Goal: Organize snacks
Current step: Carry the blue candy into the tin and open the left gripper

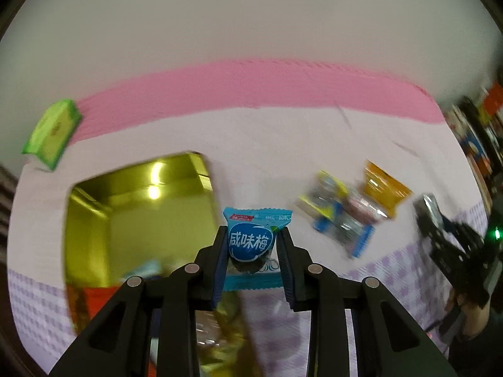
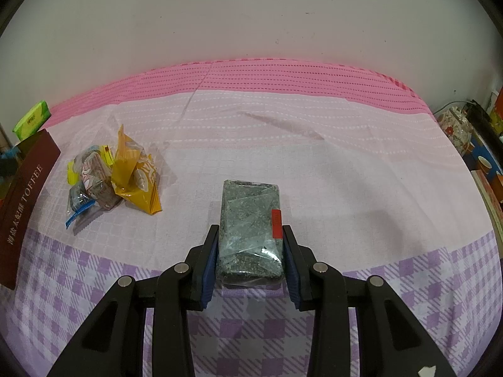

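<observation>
The left gripper [image 1: 251, 245] is pinching a blue salted-plum candy [image 1: 251, 242] beside the gold tin [image 1: 201, 169], the right gripper [image 2: 250, 251] is clamping a sesame bar [image 2: 250, 229] (either slick wrapper may be slipping free).

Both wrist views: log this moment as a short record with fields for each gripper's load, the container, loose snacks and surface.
left gripper: shut on blue plum candy, held beside the tin
right gripper: shut on grey sesame bar, in clear wrap with red tag
container: open gold tin, some wrappers at its near end
loose snacks: small pile including an orange packet
also present: green packet, maroon TOFFEE lid
surface: pink and purple checked cloth
</observation>
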The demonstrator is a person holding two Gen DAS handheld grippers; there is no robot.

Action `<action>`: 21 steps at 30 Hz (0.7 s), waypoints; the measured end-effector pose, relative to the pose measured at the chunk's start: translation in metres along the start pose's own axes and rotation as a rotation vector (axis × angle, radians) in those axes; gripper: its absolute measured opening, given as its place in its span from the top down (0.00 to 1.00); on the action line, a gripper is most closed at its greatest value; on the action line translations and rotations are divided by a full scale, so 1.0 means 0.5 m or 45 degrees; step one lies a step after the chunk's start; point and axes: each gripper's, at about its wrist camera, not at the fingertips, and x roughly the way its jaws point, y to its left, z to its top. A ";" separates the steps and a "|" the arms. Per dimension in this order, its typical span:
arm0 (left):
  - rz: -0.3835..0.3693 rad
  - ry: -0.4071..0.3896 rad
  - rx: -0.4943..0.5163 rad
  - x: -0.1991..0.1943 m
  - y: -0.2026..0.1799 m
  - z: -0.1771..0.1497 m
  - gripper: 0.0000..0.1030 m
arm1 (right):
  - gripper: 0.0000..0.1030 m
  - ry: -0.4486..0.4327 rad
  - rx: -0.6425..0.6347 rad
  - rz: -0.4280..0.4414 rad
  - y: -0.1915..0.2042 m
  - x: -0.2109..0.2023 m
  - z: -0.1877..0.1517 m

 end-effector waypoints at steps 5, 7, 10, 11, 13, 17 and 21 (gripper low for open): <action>0.110 -0.017 -0.108 -0.001 0.095 0.018 0.70 | 0.67 0.007 -0.003 -0.006 0.001 0.001 0.001; 0.160 -0.003 -0.142 0.008 0.132 0.021 0.70 | 0.67 0.008 -0.003 -0.007 0.002 0.001 0.001; 0.220 0.029 -0.187 0.030 0.176 0.023 0.70 | 0.67 0.011 -0.003 -0.011 0.004 0.001 0.002; 0.235 0.041 -0.199 0.037 0.188 0.022 0.70 | 0.67 0.014 -0.002 -0.012 0.004 0.002 0.002; 0.266 0.065 -0.214 0.056 0.206 0.015 0.70 | 0.67 0.019 -0.001 -0.016 0.005 0.002 0.003; 0.308 0.109 -0.222 0.081 0.233 0.003 0.70 | 0.67 0.028 0.004 -0.022 0.007 0.002 0.003; 0.317 0.147 -0.224 0.097 0.242 -0.006 0.70 | 0.67 0.036 0.007 -0.028 0.007 0.003 0.004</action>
